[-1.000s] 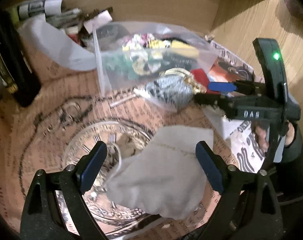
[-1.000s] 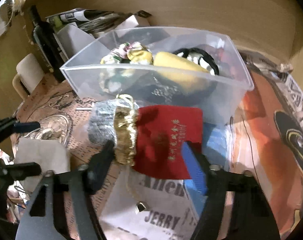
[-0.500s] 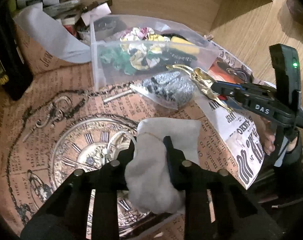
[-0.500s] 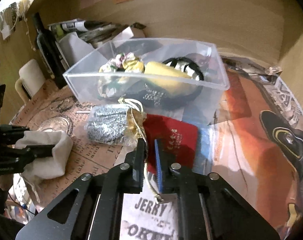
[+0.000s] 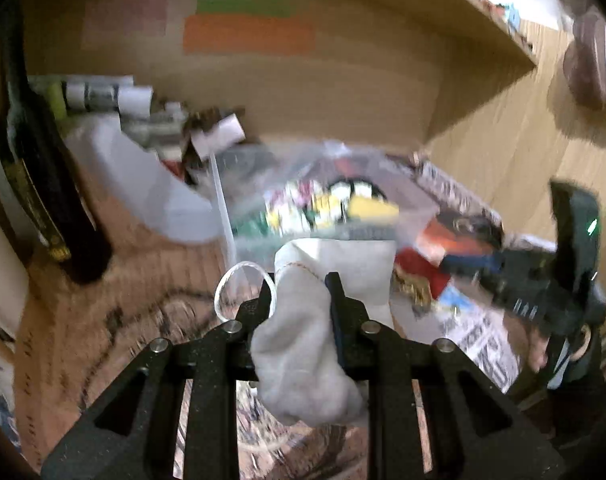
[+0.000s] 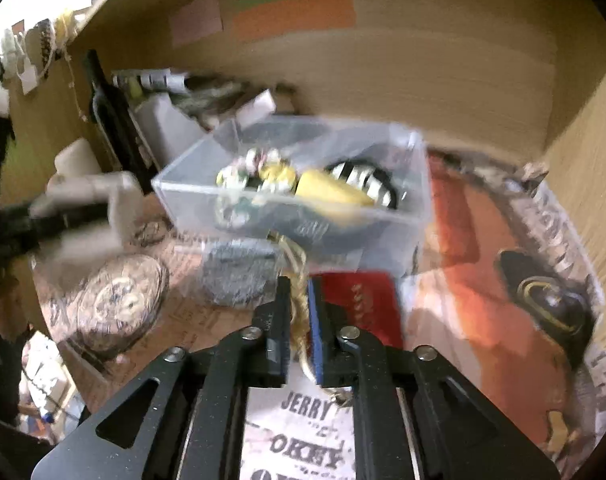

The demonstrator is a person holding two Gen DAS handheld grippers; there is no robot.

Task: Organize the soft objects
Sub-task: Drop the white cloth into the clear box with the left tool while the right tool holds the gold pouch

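My left tool (image 5: 303,300) is pinched on the grey cloth pouch (image 5: 307,344), which bulges out between the fingers and hangs clear of the desk (image 5: 103,320). My right tool (image 6: 299,312) is pressed together on the gold drawstring (image 6: 299,308) of the silver-grey pouch (image 6: 239,276); that pouch itself lies just ahead and a little to the left of the tips, beside the red pouch (image 6: 359,304), which lies flat on the newspaper just to the right.

What matters for the next move is the clear plastic bin (image 6: 295,184). From my left tool it lies straight ahead, its near wall just beyond the top edge of the cloth I carry, with the scrunchies (image 5: 327,204) already inside. From my right tool it also lies directly ahead, its long side running across my view, and the silver-grey pouch sits touching or nearly touching the foot of its near wall.

I judge the left load nearer to going in, being already raised, so it needs only to travel forward over the rim. The right one must rise first, and dangling by its string it may swing against the wall
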